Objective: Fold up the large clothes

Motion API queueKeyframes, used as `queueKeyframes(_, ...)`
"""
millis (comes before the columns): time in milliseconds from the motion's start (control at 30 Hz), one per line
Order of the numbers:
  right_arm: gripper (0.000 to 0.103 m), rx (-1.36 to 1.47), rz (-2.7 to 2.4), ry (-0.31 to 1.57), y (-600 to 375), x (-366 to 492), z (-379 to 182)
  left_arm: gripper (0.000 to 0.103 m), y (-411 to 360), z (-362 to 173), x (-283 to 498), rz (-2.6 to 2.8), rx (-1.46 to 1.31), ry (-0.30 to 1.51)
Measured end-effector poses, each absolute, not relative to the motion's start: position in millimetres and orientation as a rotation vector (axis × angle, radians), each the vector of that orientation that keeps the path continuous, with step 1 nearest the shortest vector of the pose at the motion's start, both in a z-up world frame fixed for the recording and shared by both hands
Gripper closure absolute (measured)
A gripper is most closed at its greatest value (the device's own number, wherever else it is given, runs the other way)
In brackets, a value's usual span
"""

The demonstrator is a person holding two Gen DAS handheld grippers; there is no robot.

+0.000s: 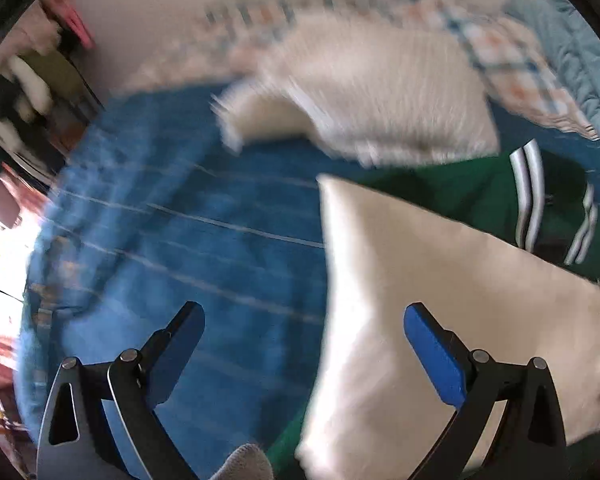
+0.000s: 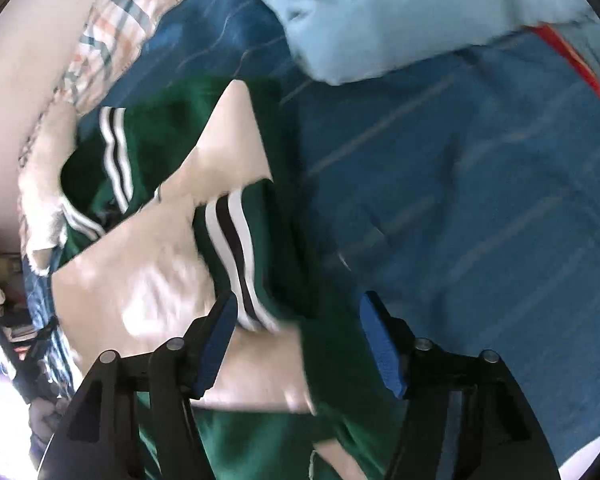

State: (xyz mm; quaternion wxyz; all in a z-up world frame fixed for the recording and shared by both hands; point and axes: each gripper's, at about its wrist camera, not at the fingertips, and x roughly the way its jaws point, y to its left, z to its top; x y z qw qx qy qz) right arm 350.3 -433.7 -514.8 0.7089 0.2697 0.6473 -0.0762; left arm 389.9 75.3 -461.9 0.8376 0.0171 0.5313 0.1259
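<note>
Garment: I see the green jacket (image 2: 260, 440) with cream sleeves (image 2: 140, 280) lying on the blue bedspread (image 2: 480, 220), centre-left in the right wrist view.
Progress: I judge it partly done; sleeves cross the body, the bundle looks loose, more folds remain.
Long axis: runs from lower centre toward upper left; striped cuff (image 2: 228, 240) points upward.
Left gripper (image 1: 304, 344): spread, nothing pinched; cream cloth beside one finger.
Right gripper (image 2: 296, 336): spread over the cloth, not pinching.
</note>
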Motion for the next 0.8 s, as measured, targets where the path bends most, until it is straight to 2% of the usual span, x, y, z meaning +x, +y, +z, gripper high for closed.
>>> queueKeyframes(67, 0.037, 0.567, -0.172, 1.475, -430.7, 326.3, -514.5, 0.0, 81.6, -443.1, 352.9, 0.322, 0.128, 1.096)
queueKeyframes(133, 0.037, 0.524, -0.178, 1.512, -424.6, 309.7, -521.1, 0.0, 87.4, -450.1, 324.3, 0.353, 0.185, 1.125)
queueKeyframes(267, 0.037, 0.504, -0.179, 1.564, -424.6, 282.4, -541.5, 0.0, 77.8, -508.8, 296.7, 0.32, 0.259, 1.289)
queueKeyframes(467, 0.038, 0.433, -0.125, 1.576, -408.0, 310.6, -570.3, 0.0, 62.0, -570.0, 320.7, 0.419, 0.474, 1.295)
queueKeyframes(500, 0.042, 0.417, -0.127, 1.58, -405.3, 315.3, -573.4, 0.0, 65.3, -572.8, 323.7, 0.434, 0.471, 1.304)
queueKeyframes(533, 0.052, 0.422, -0.117, 1.573, -404.9, 317.8, -574.2, 0.0, 70.1, -576.8, 324.6, 0.45, 0.448, 1.312)
queueKeyframes(600, 0.056, 0.407, -0.158, 1.542, -410.9, 317.1, -568.2, 0.0, 76.3, -573.5, 322.0, 0.45, 0.424, 1.308)
queueKeyframes(633, 0.063, 0.399, -0.187, 1.526, -416.2, 315.7, -565.0, 0.0, 78.1, -572.4, 320.4, 0.452, 0.427, 1.303)
queueKeyframes(700, 0.067, 0.408, -0.303, 1.501, -439.2, 309.4, -561.8, 0.0, 79.8, -570.9, 317.5, 0.457, 0.427, 1.304)
queueKeyframes(800, 0.067, 0.576, -0.393, 1.545, -478.6, 298.3, -582.4, 0.0, 81.9, -571.7, 318.0, 0.45, 0.409, 1.317)
